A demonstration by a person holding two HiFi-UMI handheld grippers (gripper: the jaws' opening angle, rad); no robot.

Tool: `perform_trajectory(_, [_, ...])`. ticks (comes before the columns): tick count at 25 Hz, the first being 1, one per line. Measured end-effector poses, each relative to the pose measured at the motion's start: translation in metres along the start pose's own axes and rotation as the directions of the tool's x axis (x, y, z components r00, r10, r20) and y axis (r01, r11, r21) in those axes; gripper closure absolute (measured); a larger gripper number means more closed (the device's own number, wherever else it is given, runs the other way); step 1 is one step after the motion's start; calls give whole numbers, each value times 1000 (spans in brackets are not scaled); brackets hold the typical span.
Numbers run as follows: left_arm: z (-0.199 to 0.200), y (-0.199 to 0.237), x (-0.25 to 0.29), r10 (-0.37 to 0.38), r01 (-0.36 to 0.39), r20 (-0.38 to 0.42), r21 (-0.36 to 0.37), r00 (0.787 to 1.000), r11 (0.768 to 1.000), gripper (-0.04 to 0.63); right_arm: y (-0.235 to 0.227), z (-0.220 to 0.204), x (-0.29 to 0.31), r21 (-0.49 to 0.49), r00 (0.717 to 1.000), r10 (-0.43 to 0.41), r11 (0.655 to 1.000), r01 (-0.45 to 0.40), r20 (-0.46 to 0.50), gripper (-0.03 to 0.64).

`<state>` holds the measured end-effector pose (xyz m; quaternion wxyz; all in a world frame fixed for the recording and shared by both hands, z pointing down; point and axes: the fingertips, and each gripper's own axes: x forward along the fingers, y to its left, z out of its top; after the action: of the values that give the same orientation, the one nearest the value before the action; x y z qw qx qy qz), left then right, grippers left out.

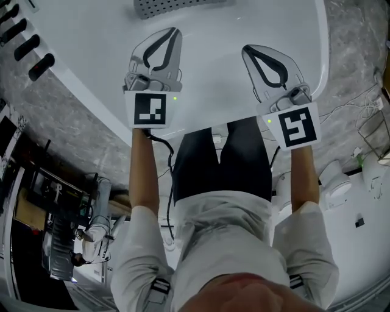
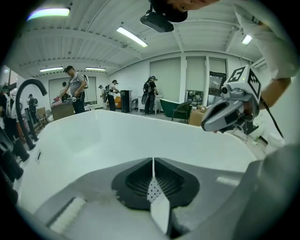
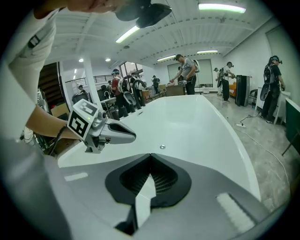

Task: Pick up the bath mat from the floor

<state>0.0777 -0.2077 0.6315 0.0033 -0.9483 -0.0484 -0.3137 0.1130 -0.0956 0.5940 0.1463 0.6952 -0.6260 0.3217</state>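
Both tools are held over a white bathtub [image 1: 244, 24]. The left tool [image 1: 176, 29] is closed, its jaw tips meeting with nothing between them; its own view confirms this [image 2: 153, 160]. The right tool [image 1: 246, 49] is likewise closed and empty, its tips touching in its own view [image 3: 151, 154]. The two tools are side by side and apart, both pointing toward 12 o'clock in the head view. The bath mat [image 1: 177, 6], grey and perforated, lies on the white tub surface at 12 o'clock from the tools, well apart from both. The frame's top edge cuts it off, so only a narrow strip shows. Black fittings [image 1: 30, 42] at 10 o'clock are partly cut off and hard to identify. The person's legs and torso hide much of the grey marbled floor [image 1: 73, 128] at 6 o'clock.
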Motion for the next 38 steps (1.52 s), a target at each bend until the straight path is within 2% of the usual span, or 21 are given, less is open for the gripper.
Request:
perform_trajectory(15, [-71,32,58,-23,26,-97,33,995,999,584,-18,-36,71,63,999,19,998,-17,-41,615])
perform_trajectory(18, [-86,32,82,-55,64,-112,81,992,995,575,-26,-47,86,65,998,32,997,-28,-53,614])
perform_trajectory(21, [-107,33,104,-80,97,-141,116,987,988,571,-29,-57,102,62,997,44,997,-40,-67,615])
perform_trajectory(25, [-135,30,122,-86,111,-197,118,977,987,554,-32,-70,111,59,996,58,997,-53,-72,615])
perform_trajectory(38, [-179,35,168,-111,161,-280,162,954,974,509,-37,-99,135,60,992,82,995,-77,-92,615])
